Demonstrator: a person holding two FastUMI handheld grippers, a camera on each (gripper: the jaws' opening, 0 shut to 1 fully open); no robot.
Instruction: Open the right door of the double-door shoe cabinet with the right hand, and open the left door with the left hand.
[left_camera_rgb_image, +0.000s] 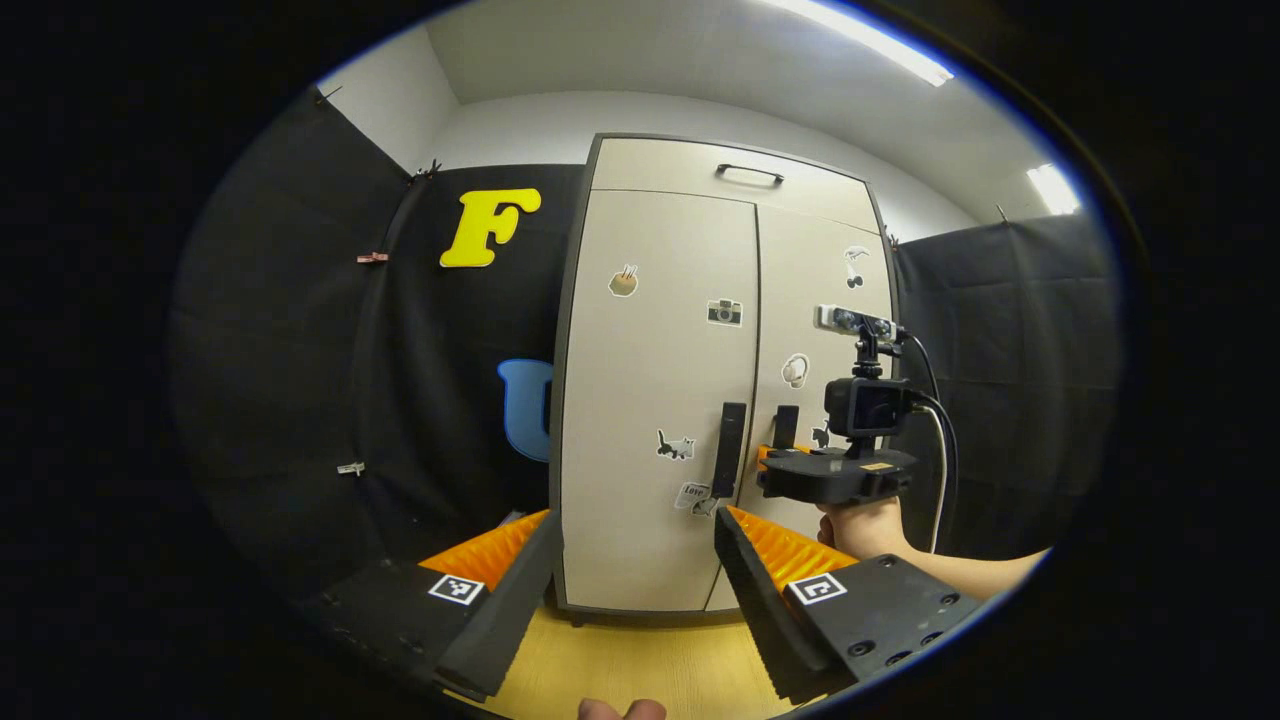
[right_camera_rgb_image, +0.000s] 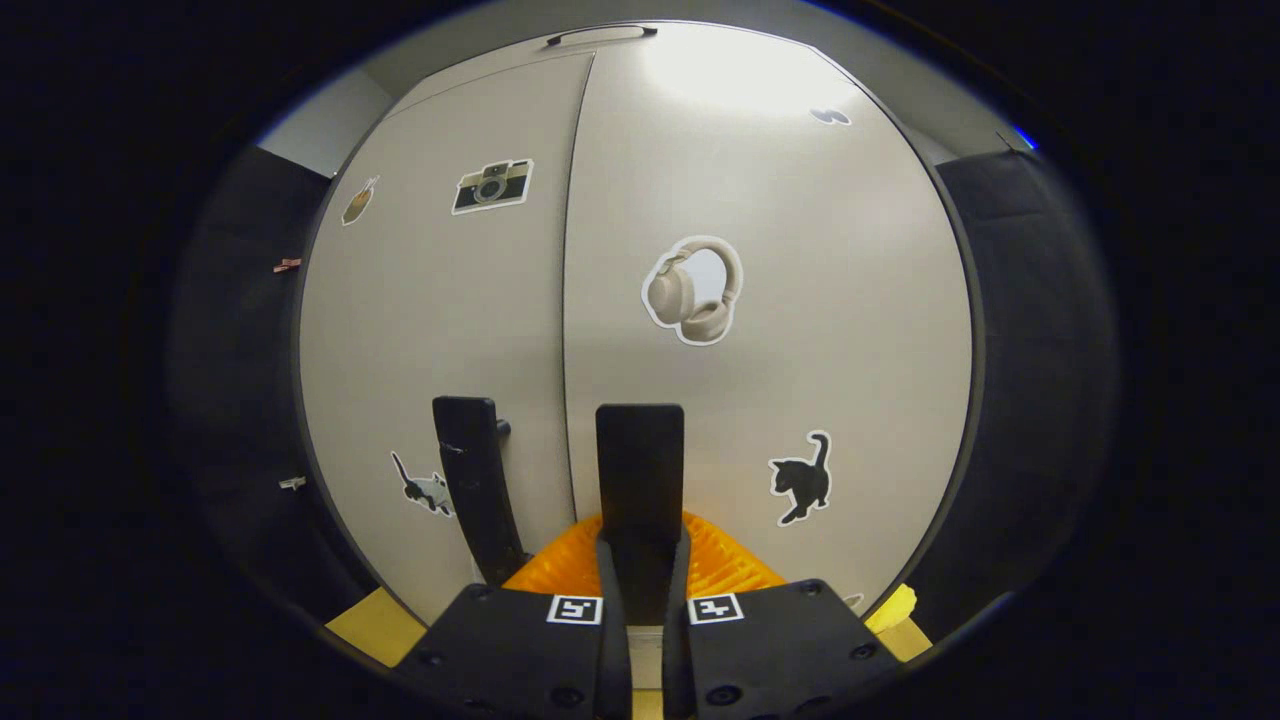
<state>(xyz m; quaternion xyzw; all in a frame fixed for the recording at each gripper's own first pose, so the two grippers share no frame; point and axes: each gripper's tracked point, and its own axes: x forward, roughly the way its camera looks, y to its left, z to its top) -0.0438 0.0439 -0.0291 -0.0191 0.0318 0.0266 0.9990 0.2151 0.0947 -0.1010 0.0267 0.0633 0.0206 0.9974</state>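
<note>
I am facing the shoe cabinet, and both of its doors are sitting shut, so I cannot tell what it is holding. I am counting two doors and two upright handles flanking the middle seam, plus one handle on the top panel. My right gripper is pinching the right door's handle, both fingers pressing its sides, just right of the seam. The left door's handle is standing free just left of the seam. My left gripper is hanging spread wide in front of the left door, apart from it, gripping nothing, with bare wooden floor lying before the cabinet.
</note>
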